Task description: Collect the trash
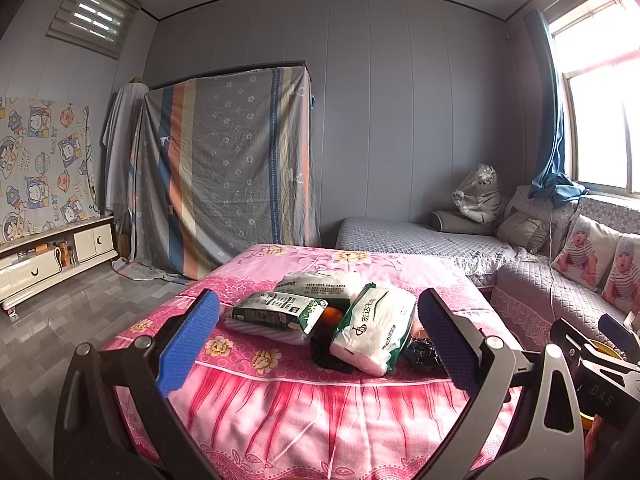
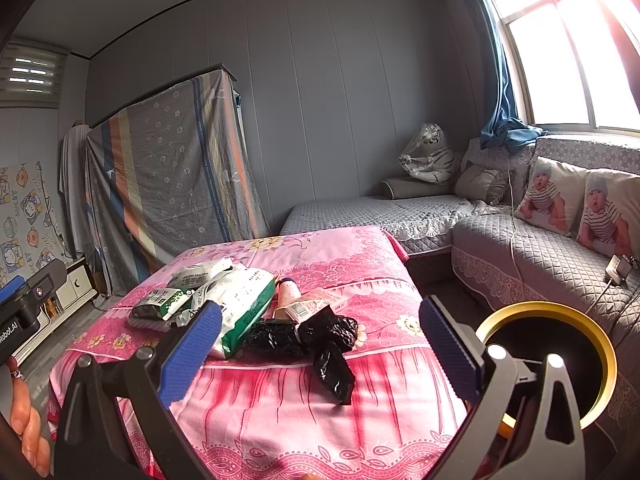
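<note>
A heap of trash lies on the pink floral table (image 1: pixel 304 400) (image 2: pixel 280 400): white-and-green tissue packs (image 1: pixel 374 326) (image 2: pixel 244 304), a flatter green pack (image 1: pixel 276 312) (image 2: pixel 160 304), crumpled black plastic bags (image 2: pixel 320 340) (image 1: pixel 424 354), an orange item (image 1: pixel 333 315) and a small pink carton with a bottle (image 2: pixel 304 304). My left gripper (image 1: pixel 316 344) is open, hovering in front of the heap, nothing between its fingers. My right gripper (image 2: pixel 320 352) is open too, framing the black bags from the near side. A black bin with a gold rim (image 2: pixel 560 360) stands right of the table.
A grey quilted sofa (image 2: pixel 540 248) with baby-print cushions (image 2: pixel 548 196) runs along the right wall under the window. A striped sheet covers a wardrobe (image 1: pixel 228 168) at the back. A low white cabinet (image 1: pixel 52 260) stands at left. A hand (image 2: pixel 24 420) shows at the left edge.
</note>
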Available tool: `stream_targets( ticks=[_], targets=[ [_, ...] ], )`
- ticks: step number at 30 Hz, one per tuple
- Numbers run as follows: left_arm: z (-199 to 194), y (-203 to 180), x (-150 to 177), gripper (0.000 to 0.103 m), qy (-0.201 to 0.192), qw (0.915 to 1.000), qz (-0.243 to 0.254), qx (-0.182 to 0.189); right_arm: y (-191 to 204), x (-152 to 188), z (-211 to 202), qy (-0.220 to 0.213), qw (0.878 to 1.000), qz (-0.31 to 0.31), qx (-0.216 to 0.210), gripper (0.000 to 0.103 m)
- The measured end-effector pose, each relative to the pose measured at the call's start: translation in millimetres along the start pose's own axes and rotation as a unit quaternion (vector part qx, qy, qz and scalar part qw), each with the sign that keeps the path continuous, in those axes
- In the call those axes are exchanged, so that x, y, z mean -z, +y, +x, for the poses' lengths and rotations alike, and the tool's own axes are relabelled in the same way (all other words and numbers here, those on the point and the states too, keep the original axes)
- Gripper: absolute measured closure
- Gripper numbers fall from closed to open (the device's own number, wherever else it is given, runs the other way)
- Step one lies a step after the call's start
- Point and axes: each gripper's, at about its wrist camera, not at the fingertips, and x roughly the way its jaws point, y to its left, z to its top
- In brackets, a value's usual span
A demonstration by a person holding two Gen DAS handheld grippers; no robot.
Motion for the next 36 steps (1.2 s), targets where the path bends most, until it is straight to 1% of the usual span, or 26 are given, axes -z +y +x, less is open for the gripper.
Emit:
stream_targets(
  ticks=[6,8,10,36],
  targets=[
    [-2,0,2,0.008,0.001,1.0,0.0,0.001,0,-1,1,0.0,1.0,0.001,0.001,0.008],
    [3,-3,12,0.008,0.002,1.0,0.002,0.002,-3,4,-1,0.003,1.0,0.003,0.002,0.008],
    [2,-3,13,0.008,0.004,1.0,0.002,0.003,-3,5,-1,0.003,1.0,0.003,0.002,0.008],
    [3,-5,12,0.008,0.014,0.9999,0.004,0.005,-6,11,1,0.009,1.0,0.009,0.004,0.008]
  ],
)
